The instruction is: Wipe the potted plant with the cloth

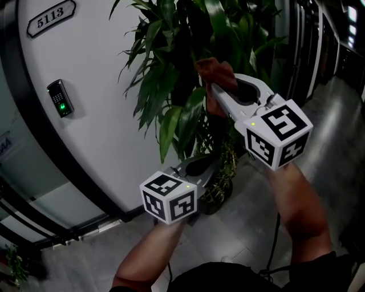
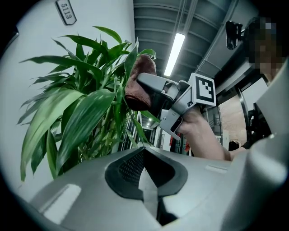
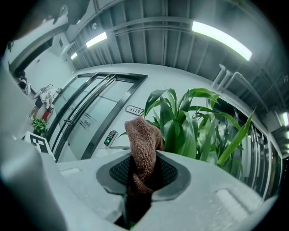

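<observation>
The potted plant (image 1: 171,68) has long green leaves and stands against a white wall. My right gripper (image 1: 215,94) is shut on a brown cloth (image 1: 215,71), which is pressed into the upper leaves. In the right gripper view the cloth (image 3: 143,144) sticks up from between the jaws, with the plant (image 3: 189,131) just behind it. My left gripper (image 1: 201,166) sits lower, near the stems, shut with nothing in it. The left gripper view shows that gripper (image 2: 145,182) closed, the leaves (image 2: 81,113) to its left, and the right gripper (image 2: 158,92) with the cloth (image 2: 139,88) above.
A curved white wall (image 1: 108,131) behind the plant carries a number plate (image 1: 51,17) and a keypad reader (image 1: 60,98). The dark pot (image 1: 221,191) stands on a grey tiled floor (image 1: 336,142). Dark glass panels run along the right.
</observation>
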The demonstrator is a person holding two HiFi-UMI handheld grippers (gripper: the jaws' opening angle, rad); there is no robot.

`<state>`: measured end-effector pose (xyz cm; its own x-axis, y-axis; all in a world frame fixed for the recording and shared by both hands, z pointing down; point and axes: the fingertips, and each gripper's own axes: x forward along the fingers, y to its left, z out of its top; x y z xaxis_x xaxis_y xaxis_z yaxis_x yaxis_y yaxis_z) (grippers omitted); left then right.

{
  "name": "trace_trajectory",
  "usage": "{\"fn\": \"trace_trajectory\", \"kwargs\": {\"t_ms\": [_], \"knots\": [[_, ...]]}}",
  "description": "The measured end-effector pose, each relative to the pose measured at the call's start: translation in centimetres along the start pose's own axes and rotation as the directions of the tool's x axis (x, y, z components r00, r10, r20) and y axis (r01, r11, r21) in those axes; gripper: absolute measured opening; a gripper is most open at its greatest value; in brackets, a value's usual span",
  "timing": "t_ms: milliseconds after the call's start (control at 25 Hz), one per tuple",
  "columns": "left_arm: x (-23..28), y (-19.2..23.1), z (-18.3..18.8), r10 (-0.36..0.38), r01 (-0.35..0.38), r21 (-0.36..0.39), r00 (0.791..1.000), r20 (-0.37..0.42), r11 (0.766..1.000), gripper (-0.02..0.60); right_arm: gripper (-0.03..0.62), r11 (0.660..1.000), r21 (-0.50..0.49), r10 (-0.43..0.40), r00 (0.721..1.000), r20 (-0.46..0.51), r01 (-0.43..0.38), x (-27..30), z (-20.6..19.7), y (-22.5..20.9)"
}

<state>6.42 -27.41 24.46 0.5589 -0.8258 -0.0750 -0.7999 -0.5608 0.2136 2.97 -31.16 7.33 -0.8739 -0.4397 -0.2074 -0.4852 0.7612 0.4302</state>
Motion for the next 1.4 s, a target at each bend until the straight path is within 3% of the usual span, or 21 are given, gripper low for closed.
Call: {"fn": "trace_trajectory", "kwargs": {"t_ms": [440,1400], "knots": [[0.0,-0.7,-0.2,-0.003,0.003,0.002,1.000,-0.007,1.000,0.015,0.075,1.000,0.002,0.029,0.999,-0.041,-0.029,-1.7,-1.7,1.8],[-0.2,-0.7,-0.4,-0.021,0.020,-0.014,1.000,-0.008,1.000,0.015,0.075,0.993,0.107,0.062,0.996,-0.069,-0.054,-5.6,-5.5,5.7]]}}
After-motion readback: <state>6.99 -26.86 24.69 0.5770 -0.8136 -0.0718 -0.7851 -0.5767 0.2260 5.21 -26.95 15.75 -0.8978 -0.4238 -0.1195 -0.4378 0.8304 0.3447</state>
